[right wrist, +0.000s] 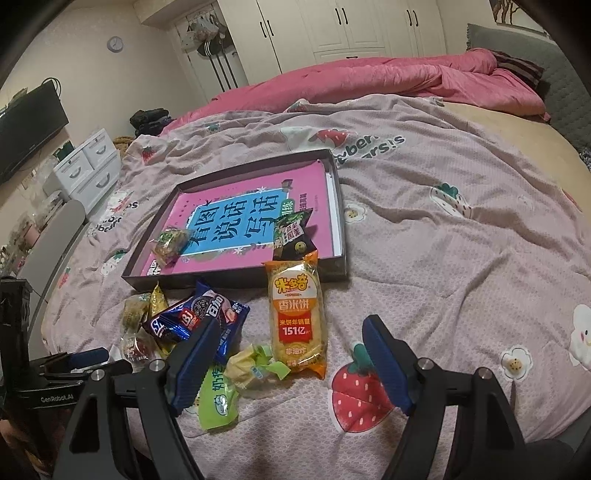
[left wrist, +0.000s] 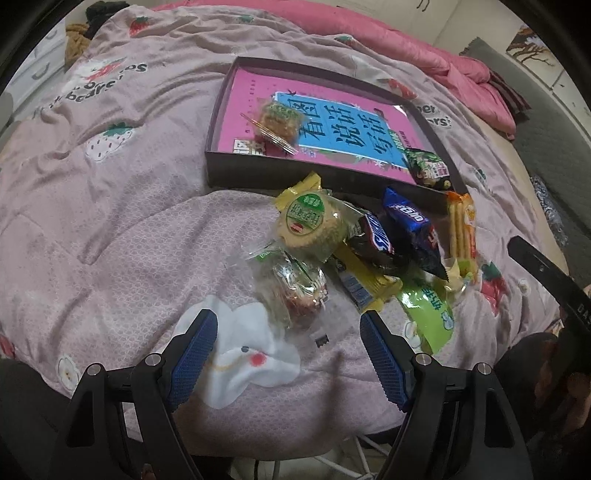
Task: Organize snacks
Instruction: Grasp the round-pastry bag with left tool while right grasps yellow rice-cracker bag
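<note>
— Both grippers, left gripper (left wrist: pixel 288 332) and right gripper (right wrist: pixel 288 350), hang wide and empty. Why?
— Choosing, I think. Loose snacks (left wrist: pixel 369 243) lie near; two packets already sit in the far tray (right wrist: pixel 332 266).

Both cameras sit low over the near edge of the bed (left wrist: pixel 110 229), each looking forward across the quilt. The left wrist view tilts steeply down, close above the snack pile (left wrist: pixel 373 251). The right wrist view looks flatter, reaching the wardrobe (right wrist: pixel 332 26). Both share the pile and the dark tray (right wrist: pixel 236 280).
</note>
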Demonstrator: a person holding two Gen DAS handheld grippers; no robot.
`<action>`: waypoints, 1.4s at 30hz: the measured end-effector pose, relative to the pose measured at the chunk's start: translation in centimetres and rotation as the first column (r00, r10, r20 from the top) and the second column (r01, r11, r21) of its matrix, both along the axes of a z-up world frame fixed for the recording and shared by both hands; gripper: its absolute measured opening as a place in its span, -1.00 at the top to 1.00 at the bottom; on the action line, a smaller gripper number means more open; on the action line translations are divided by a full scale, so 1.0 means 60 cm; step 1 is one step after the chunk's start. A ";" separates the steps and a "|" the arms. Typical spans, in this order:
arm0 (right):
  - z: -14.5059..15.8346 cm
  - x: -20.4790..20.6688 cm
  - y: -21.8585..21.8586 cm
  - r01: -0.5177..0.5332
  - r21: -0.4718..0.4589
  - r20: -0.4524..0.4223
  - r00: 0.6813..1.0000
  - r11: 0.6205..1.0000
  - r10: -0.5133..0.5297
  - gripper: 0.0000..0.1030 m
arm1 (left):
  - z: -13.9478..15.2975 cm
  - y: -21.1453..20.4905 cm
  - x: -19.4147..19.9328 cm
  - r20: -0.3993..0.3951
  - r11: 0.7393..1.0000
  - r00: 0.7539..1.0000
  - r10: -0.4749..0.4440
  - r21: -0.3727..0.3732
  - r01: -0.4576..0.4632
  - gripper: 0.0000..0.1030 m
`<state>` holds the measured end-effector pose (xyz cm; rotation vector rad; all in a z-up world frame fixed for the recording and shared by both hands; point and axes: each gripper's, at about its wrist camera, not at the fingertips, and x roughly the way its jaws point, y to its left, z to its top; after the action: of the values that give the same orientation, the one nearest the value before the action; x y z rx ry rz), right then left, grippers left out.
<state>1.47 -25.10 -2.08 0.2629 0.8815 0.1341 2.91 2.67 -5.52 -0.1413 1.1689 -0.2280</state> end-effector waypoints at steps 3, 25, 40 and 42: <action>-0.001 0.000 -0.001 0.004 -0.002 0.001 1.000 1.000 -0.004 -0.53 | -0.004 0.002 0.007 -0.003 1.000 1.000 0.019 -0.009 -0.019 -0.56; -0.067 0.067 0.000 0.000 -0.003 -0.117 0.993 1.000 -0.001 -0.53 | -0.034 -0.022 0.048 -0.001 1.000 1.000 0.030 -0.008 -0.030 -0.53; -0.080 0.084 0.011 -0.068 0.026 -0.103 0.992 0.997 0.071 0.30 | -0.040 -0.023 0.056 0.000 0.999 1.000 0.016 0.037 -0.016 0.06; -0.072 0.081 0.009 -0.065 0.024 -0.079 0.995 0.998 0.066 0.30 | -0.040 -0.019 0.055 -0.002 0.999 1.000 0.014 0.033 -0.014 0.11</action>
<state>6.31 -24.58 -6.38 0.2608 0.9684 0.1953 6.24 1.50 -7.91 -0.1211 1.1729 -0.1965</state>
